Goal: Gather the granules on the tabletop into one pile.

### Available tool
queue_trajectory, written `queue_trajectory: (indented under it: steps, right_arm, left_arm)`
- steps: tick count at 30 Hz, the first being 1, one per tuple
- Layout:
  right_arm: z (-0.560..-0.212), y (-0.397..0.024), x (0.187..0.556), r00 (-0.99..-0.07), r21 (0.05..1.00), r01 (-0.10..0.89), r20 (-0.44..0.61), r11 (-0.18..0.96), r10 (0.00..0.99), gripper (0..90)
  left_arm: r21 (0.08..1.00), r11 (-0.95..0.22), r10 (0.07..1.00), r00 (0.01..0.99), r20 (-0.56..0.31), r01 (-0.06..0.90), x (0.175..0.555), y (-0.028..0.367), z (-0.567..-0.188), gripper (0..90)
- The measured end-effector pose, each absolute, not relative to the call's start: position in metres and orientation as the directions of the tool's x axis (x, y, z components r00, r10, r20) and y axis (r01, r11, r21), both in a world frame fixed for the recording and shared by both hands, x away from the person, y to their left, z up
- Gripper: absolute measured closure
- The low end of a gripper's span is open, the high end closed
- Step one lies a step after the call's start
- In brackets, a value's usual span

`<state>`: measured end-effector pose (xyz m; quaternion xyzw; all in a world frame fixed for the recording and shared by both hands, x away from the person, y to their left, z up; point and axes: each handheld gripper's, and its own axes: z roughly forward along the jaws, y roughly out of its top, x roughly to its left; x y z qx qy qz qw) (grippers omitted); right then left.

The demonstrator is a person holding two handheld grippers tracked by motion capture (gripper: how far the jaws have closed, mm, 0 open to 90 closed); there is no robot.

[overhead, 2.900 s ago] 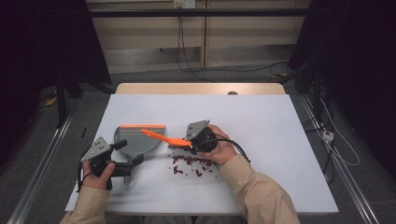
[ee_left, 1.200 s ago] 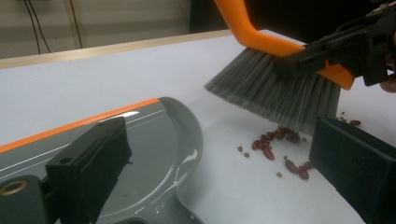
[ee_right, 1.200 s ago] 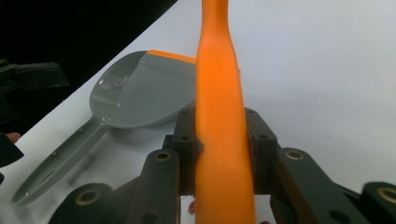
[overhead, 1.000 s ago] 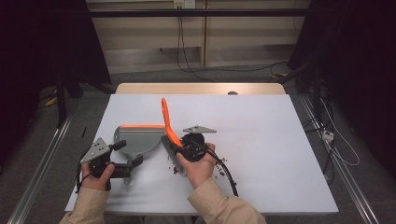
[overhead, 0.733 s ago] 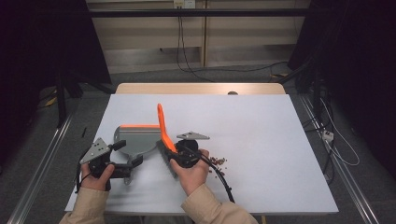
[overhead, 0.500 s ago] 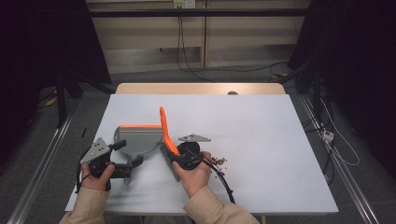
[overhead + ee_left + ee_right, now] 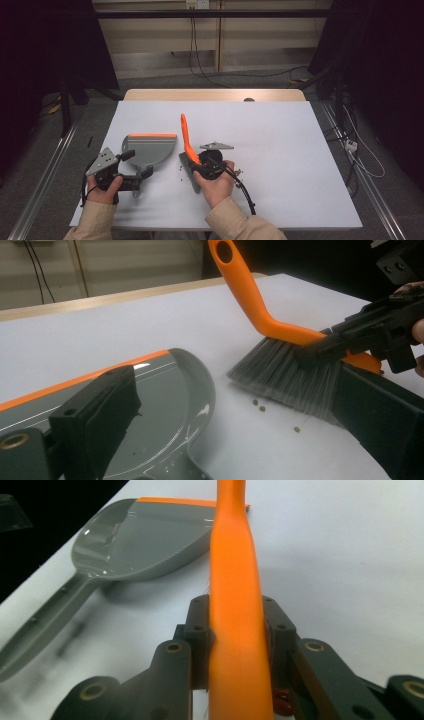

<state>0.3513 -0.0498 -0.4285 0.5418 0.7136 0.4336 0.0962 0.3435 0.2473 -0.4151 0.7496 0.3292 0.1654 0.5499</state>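
High view, our right tool (image 7: 196, 161) clamped on the orange brush (image 7: 186, 136) handle, bristles on the worktop (image 7: 280, 140), grey dustpan (image 7: 150, 149) just left, our left tool (image 7: 136, 176) gripping its handle.

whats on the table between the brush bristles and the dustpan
In the left gripper view, a few small brown crumbs lie on bare white table between the brush bristles and the dustpan.

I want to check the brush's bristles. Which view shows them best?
The left gripper view: the grey bristles spread on the table, seen close. The high view shows them small; the right gripper view shows the orange handle instead.
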Motion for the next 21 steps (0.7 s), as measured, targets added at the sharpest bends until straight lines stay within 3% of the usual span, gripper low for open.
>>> queue_trajectory:
  steps: [9, 21]
  right_arm:
    - [-0.425, -0.059, 0.353, -0.379, 0.714, 0.700, 0.368, 0.003, 0.849, 71.4]
    - [-0.426, -0.027, 0.340, -0.448, 0.674, 0.737, 0.430, 0.052, 0.784, 71.4]
  left_arm:
    - [0.932, -0.178, 0.676, 0.728, -0.116, 0.315, 0.344, 0.246, -0.415, 4.7]
    - [0.933, -0.177, 0.675, 0.728, -0.117, 0.314, 0.344, 0.246, -0.415, 4.7]
